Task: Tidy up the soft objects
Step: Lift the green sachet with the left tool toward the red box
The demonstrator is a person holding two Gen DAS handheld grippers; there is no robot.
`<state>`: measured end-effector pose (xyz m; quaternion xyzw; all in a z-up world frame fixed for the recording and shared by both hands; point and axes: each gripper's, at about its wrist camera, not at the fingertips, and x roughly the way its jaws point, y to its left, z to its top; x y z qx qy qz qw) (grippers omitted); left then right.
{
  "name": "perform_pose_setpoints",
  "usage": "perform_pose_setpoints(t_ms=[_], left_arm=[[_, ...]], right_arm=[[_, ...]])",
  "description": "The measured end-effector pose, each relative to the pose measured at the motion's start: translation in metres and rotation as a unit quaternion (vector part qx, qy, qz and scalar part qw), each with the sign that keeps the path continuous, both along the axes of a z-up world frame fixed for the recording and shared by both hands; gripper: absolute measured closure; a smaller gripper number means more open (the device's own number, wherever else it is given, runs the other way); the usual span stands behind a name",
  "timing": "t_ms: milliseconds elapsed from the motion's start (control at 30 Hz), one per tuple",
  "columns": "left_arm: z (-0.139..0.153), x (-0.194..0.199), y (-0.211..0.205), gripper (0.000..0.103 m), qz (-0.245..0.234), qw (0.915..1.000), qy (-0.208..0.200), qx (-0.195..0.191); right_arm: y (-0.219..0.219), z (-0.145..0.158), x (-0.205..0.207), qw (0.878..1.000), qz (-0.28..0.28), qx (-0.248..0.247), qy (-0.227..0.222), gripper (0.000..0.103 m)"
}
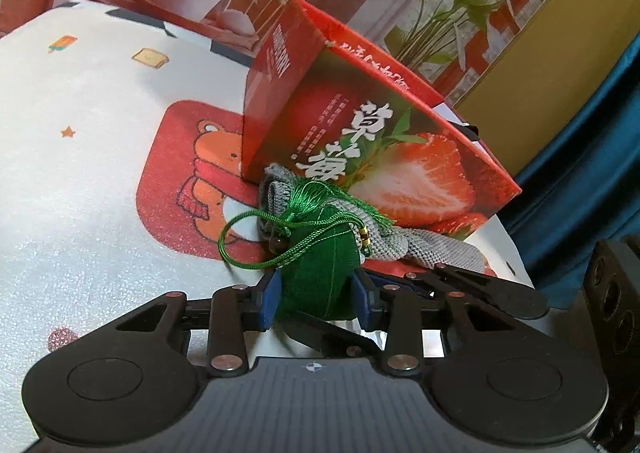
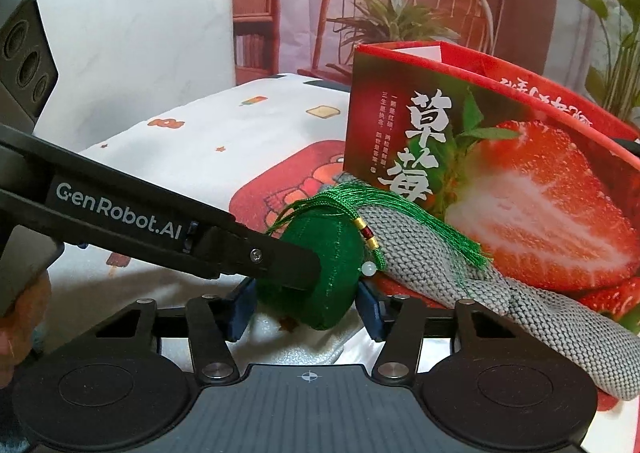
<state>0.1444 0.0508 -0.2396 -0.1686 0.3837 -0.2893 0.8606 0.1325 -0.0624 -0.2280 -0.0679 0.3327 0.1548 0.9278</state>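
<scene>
I see desk under white cartoon-print cloth [image 1: 100, 101]. Strawberry box [image 1: 384, 133] behind grey knit fabric [image 2: 500, 293]. Left gripper [image 1: 318, 293] clamps green sachet [image 1: 320, 273]; right gripper [image 2: 306, 307] fingers spread around it.

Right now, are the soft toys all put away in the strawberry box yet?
Not yet. Nothing visibly sits inside the strawberry box. In hand: the left gripper squeezes the green tasselled pouch, and the right gripper straddles it too. Left to do: the pouch and the grey knitted cloth lie outside, against the box front.
</scene>
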Motion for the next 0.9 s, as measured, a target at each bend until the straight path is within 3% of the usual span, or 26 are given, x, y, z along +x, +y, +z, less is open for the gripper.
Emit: perform_pose_setpoints(t_ms=[300, 900], left_arm=[[0.029, -0.015, 0.0, 0.063, 0.018, 0.9992, -0.035, -0.004], [0.103, -0.033, -0.047, 0.063, 0.013, 0.9906, -0.126, 0.05]], right_arm=[[-0.006, 0.025, -0.015, 0.999, 0.006, 0.019, -0.037, 0.055], [-0.045, 0.083, -0.043, 0.988, 0.0, 0.068, -0.138, 0.055]])
